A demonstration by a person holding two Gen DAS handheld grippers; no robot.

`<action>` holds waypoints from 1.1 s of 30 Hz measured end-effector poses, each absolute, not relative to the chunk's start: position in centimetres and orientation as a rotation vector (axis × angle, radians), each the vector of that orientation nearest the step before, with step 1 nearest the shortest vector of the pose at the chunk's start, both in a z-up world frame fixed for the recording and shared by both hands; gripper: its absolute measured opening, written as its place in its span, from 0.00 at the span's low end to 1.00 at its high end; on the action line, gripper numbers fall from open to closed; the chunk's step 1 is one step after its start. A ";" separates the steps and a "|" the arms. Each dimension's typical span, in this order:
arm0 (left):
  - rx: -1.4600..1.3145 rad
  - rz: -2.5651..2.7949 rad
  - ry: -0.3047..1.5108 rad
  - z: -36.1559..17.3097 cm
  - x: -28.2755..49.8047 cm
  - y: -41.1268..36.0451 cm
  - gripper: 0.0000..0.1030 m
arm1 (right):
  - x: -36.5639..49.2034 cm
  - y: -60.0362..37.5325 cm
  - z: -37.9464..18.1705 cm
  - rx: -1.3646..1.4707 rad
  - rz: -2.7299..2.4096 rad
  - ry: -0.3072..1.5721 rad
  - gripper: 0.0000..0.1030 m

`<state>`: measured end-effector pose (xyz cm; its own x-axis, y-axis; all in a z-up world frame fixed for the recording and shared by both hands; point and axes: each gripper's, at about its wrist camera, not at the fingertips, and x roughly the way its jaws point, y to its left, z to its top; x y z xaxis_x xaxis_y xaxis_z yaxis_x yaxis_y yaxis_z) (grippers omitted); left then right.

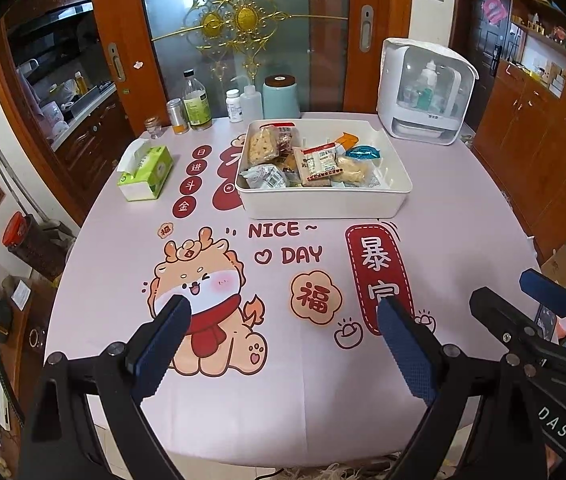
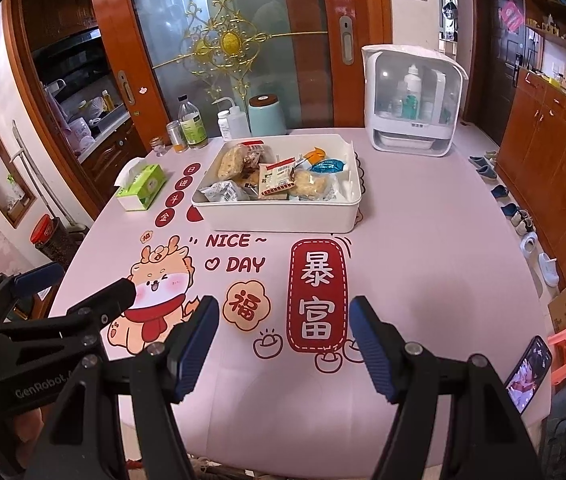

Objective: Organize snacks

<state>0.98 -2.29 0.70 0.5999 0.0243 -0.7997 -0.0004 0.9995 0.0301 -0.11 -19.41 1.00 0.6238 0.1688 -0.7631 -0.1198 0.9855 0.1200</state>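
Note:
A white bin (image 1: pixel 323 202) (image 2: pixel 279 216) stands at the middle of the table and holds several wrapped snacks (image 1: pixel 317 162) (image 2: pixel 277 178). My left gripper (image 1: pixel 283 308) is open and empty above the near part of the table, well short of the bin. My right gripper (image 2: pixel 283 308) is open and empty too, to the right of the left one. The right gripper also shows at the right edge of the left wrist view (image 1: pixel 523 292). The left gripper shows at the left edge of the right wrist view (image 2: pixel 83 280).
A green tissue box (image 1: pixel 147 172) (image 2: pixel 141 186) lies left of the bin. Bottles and a can (image 1: pixel 197 102) (image 2: pixel 191 124) and a teal canister (image 1: pixel 281 96) stand at the back edge. A white appliance (image 1: pixel 425 92) (image 2: pixel 413 104) stands at the back right. A phone (image 2: pixel 529 372) lies at the near right edge.

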 end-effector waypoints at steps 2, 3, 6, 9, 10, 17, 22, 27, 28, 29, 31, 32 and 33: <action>0.029 0.013 0.928 0.7 1.1 -2.2 0.91 | -0.1 -19.4 1.0 0.059 0.165 0.881 0.66; 0.031 0.014 0.927 0.7 1.1 -2.3 0.91 | -0.1 -19.4 1.0 0.060 0.166 0.881 0.66; 0.028 0.013 0.929 0.7 1.1 -2.2 0.91 | -0.1 -19.4 0.9 0.061 0.166 0.885 0.66; 0.029 0.011 0.933 0.5 1.2 -2.1 0.91 | -0.1 -19.4 0.7 0.061 0.164 0.888 0.66; 0.029 0.012 0.932 0.6 1.3 -2.1 0.91 | -0.1 -19.4 0.6 0.062 0.164 0.889 0.66; 0.027 0.007 0.937 0.3 1.5 -2.0 0.91 | 0.0 -19.5 0.6 0.064 0.163 0.891 0.66; 0.025 0.008 0.938 0.4 1.5 -2.1 0.91 | 0.1 -19.5 0.6 0.061 0.164 0.889 0.66; 0.025 0.002 0.944 0.0 1.7 -1.8 0.91 | 0.2 -19.5 0.6 0.062 0.167 0.892 0.66; 0.025 0.003 0.944 0.0 1.7 -1.8 0.91 | 0.2 -19.5 0.6 0.061 0.167 0.892 0.66; 0.026 0.003 0.944 0.0 1.7 -1.8 0.91 | 0.2 -19.5 0.6 0.061 0.166 0.892 0.66; 0.026 0.003 0.945 0.1 1.7 -1.8 0.91 | 0.2 -19.5 0.6 0.061 0.166 0.892 0.66; 0.025 0.003 0.946 0.1 1.8 -1.8 0.91 | 0.3 -19.5 0.7 0.061 0.167 0.892 0.66; 0.024 0.002 0.946 0.1 1.8 -1.9 0.91 | 0.3 -19.5 0.7 0.061 0.167 0.892 0.66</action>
<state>1.77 -1.85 0.10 0.5847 0.0125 -0.8111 0.0089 0.9997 0.0218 0.29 -19.50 0.69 0.6157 0.1701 -0.7694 -0.1190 0.9853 0.1226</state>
